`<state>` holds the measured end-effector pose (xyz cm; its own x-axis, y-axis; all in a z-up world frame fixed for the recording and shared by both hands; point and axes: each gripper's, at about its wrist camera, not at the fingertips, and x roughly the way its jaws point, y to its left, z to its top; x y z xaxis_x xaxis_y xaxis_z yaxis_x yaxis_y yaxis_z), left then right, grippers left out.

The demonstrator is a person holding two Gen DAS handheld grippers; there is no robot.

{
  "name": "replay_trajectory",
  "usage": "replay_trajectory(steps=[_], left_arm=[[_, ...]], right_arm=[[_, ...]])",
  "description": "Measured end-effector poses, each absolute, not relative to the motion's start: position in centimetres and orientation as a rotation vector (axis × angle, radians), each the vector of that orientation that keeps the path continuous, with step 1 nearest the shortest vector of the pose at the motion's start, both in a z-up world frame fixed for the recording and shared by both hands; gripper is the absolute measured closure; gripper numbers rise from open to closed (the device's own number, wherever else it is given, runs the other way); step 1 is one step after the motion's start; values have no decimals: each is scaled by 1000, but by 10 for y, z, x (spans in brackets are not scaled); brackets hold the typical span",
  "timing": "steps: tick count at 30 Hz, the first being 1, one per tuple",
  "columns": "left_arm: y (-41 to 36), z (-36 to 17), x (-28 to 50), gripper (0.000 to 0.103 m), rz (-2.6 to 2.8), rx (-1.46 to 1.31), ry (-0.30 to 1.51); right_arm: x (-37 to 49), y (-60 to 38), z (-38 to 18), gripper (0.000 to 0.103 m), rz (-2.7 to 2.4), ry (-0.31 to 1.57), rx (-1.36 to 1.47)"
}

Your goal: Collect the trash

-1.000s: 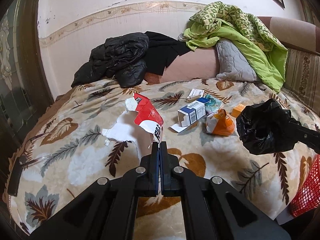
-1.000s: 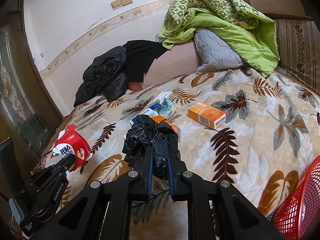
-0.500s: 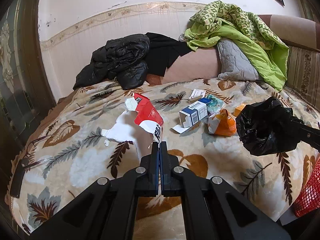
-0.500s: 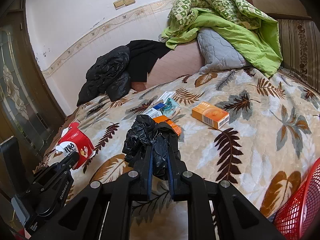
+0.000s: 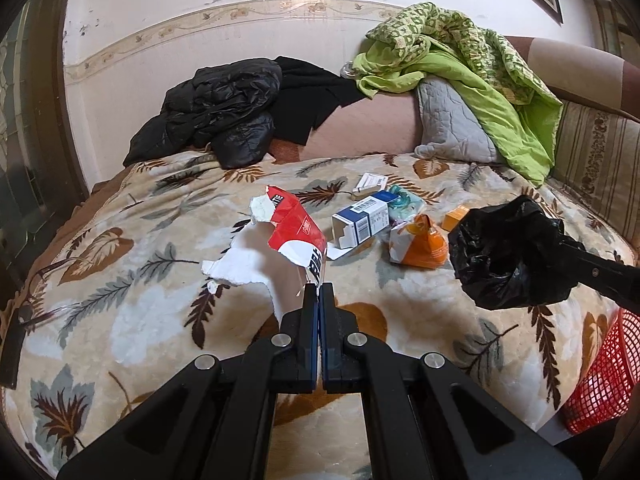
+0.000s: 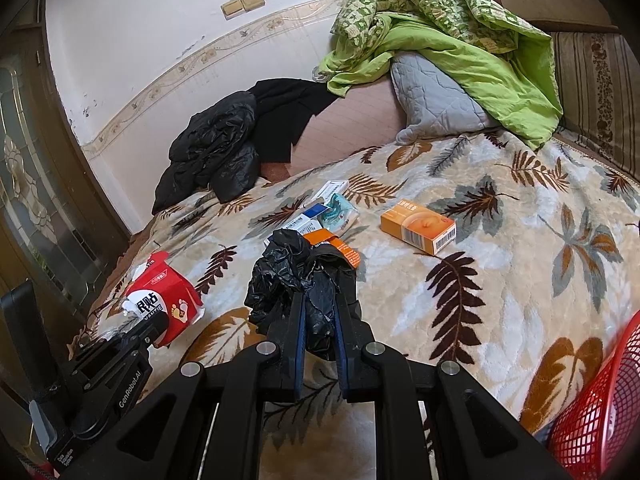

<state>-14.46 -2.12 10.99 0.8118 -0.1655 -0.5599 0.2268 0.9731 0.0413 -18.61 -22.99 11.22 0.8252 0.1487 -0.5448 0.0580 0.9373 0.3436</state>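
At lower left of the right wrist view, the left hand-held gripper (image 6: 158, 322) is clamped on the torn red-and-white packet (image 6: 164, 300) just above the bed (image 6: 500, 300). At centre, the right hand-held gripper (image 6: 318, 312) pinches the crumpled black bag (image 6: 296, 272). With the bag bunched closed, the packet could miss and drop.

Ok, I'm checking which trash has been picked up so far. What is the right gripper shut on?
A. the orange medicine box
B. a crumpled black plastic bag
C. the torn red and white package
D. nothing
B: in the right wrist view the right gripper is clamped on the crumpled black plastic bag, while the orange medicine box lies apart on the leaf-patterned blanket.
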Motion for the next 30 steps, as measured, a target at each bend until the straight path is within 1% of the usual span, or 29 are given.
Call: replay_trajectory(steps=[10, 15, 21, 30], left_arm=[[-33, 109, -149, 103, -268, 122, 580], [-45, 109, -158, 103, -322, 136, 577], [-71, 119, -178, 103, -426, 129, 568], [-135, 143, -227, 103, -633, 169, 521]], right_arm=[[-190, -239, 112, 90, 47, 594, 410], [-206, -253, 119, 90, 30, 566, 453], [-245, -277, 130, 90, -3, 549, 483], [-331, -356, 155, 90, -166, 478, 538]])
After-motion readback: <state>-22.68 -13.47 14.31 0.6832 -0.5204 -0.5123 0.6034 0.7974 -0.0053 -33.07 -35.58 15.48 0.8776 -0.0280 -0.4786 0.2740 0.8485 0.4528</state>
